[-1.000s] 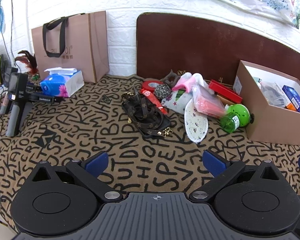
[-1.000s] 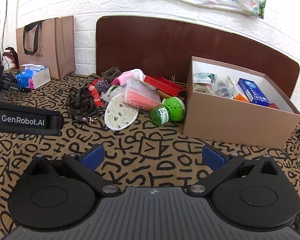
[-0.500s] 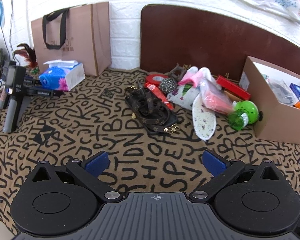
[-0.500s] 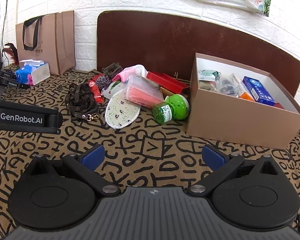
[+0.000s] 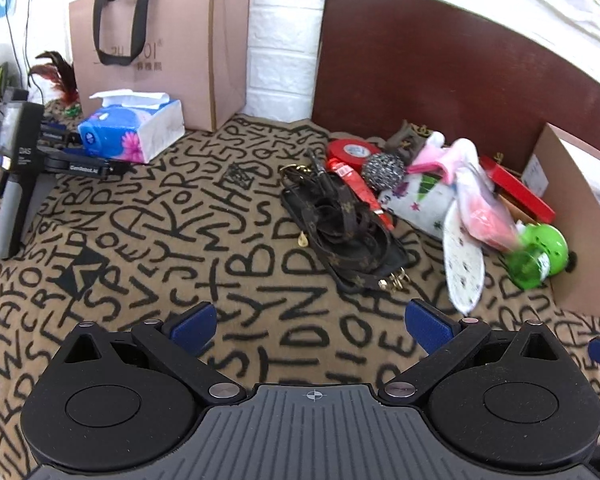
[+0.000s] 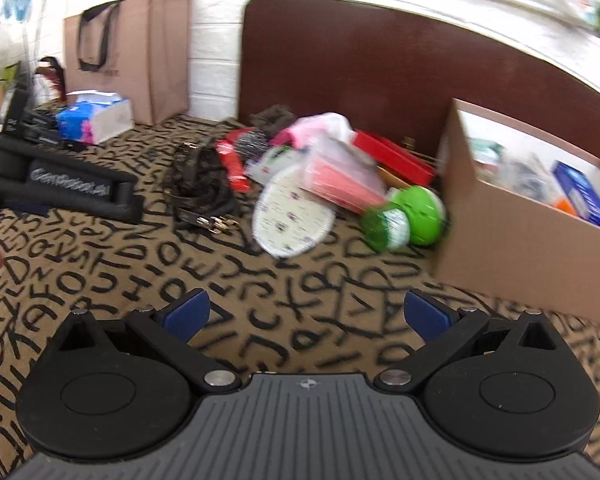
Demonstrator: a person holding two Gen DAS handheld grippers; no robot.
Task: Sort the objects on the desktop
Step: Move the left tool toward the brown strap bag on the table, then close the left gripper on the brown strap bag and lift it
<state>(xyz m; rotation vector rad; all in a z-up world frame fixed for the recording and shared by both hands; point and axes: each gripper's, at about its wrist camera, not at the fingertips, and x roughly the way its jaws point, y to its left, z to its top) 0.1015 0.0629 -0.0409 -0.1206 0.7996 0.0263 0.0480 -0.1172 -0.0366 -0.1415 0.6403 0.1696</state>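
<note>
Left gripper (image 5: 314, 322) and right gripper (image 6: 306, 314): jaws wide apart, nothing held, low over lettered cloth (image 5: 148, 240). Clutter pile centre-right of left view: dark strap (image 5: 340, 224), red tape roll (image 5: 350, 150), scouring ball (image 5: 383, 168), green bottle (image 5: 538, 256) just beside cardboard box (image 6: 512, 236), right edge. Tissue pack (image 5: 132, 134) upper left.

Clutter pile (image 5: 412, 200) between tissue pack (image 5: 134, 134) at left and cardboard box (image 5: 580, 240) at right.

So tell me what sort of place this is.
Probably a home room: a letter-print cloth covers the surface against a white brick wall, with a tissue pack, paper shopping bag and cardboard box of oddments.
</note>
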